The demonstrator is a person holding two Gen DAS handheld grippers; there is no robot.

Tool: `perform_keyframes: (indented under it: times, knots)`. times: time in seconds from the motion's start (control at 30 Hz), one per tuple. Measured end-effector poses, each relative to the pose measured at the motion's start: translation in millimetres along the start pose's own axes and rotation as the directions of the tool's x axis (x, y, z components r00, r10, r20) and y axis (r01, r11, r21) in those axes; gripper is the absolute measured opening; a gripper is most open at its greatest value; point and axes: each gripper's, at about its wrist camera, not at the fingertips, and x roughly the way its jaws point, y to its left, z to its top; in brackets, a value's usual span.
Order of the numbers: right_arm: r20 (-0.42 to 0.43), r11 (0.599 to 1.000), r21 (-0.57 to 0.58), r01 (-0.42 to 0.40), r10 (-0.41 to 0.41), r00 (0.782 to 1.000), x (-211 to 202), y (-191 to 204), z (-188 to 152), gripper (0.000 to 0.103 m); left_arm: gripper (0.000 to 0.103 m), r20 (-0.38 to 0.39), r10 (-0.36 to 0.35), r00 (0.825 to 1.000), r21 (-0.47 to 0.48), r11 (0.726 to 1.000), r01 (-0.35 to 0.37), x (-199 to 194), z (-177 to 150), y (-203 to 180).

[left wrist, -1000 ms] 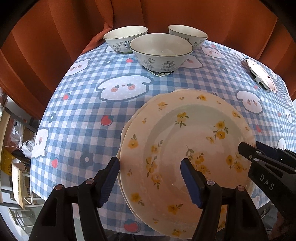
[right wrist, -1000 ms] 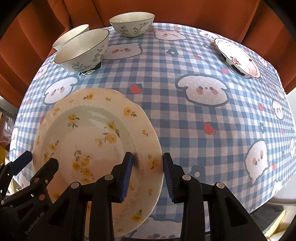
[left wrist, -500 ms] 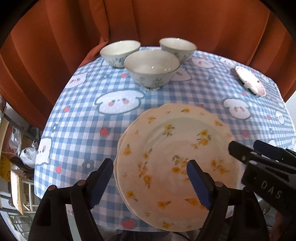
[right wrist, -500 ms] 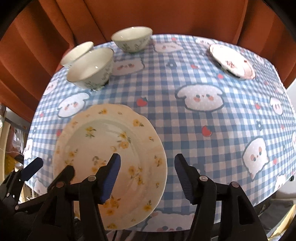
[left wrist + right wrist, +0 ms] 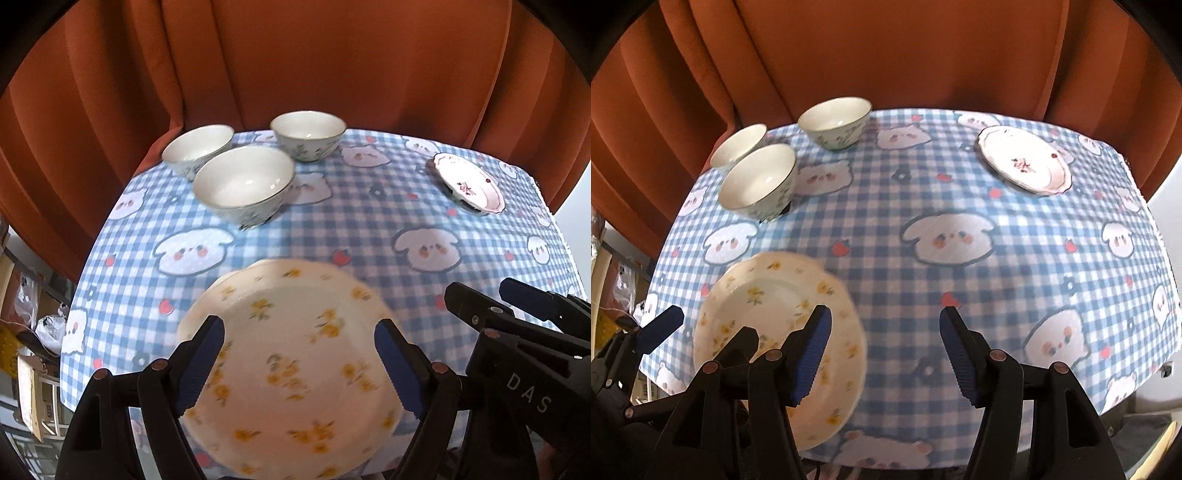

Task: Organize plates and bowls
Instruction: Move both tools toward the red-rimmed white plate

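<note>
Both of your grippers are spread wide and hold nothing: the left gripper (image 5: 299,362) hangs above the yellow-flowered plates (image 5: 291,365), a stack on the tablecloth (image 5: 960,192) with a second rim showing under the top one at its left edge, and the right gripper (image 5: 884,354) hangs with that stack just off its left finger. The next piece to gather looks like the pink plate (image 5: 1025,164), far ahead and to the right of your right gripper, well apart from everything else. Approach it low from its near edge, slip one finger under the raised rim and pinch the rim squarely, since glazed china is likely to slip. Nothing stands between your right gripper and that plate. The three bowls (image 5: 243,184) cluster far ahead of your left gripper, two of them nearly touching, so lift any of them straight up to avoid knocking its neighbour.
</note>
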Motion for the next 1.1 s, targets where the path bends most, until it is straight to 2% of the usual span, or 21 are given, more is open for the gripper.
perform_keyframes:
  times: [0.37,0.53,0.6,0.73,0.97,1.1]
  knots:
    - [0.031,1.000,0.002,0.001,-0.001,1.000,-6,-75,35,0.065,0.085,0.026,-0.001,1.000,0.017,1.000,0.001,4,39,-80]
    - [0.023,1.000,0.003,-0.024,0.024,0.999,-2,-110,50,0.065,0.085,0.022,0.003,1.000,0.015,1.000,-0.003,12,52,-112]
    - [0.031,1.000,0.005,-0.026,0.025,0.999,-1,-124,56,0.066,0.085,0.027,0.003,1.000,0.013,1.000,-0.004,15,58,-124]
    - [0.056,1.000,0.008,-0.014,0.014,0.998,2,-150,68,0.075,0.083,0.027,0.007,1.000,0.005,1.000,-0.007,22,72,-149]
    - [0.057,0.998,-0.004,-0.063,0.063,0.996,19,-196,95,0.075,0.081,0.042,0.019,0.999,0.002,1.000,-0.019,39,95,-187]
    - [0.046,0.998,-0.015,-0.069,0.070,0.997,34,-219,109,0.075,0.081,0.035,0.002,0.999,-0.010,1.000,-0.002,57,107,-207]
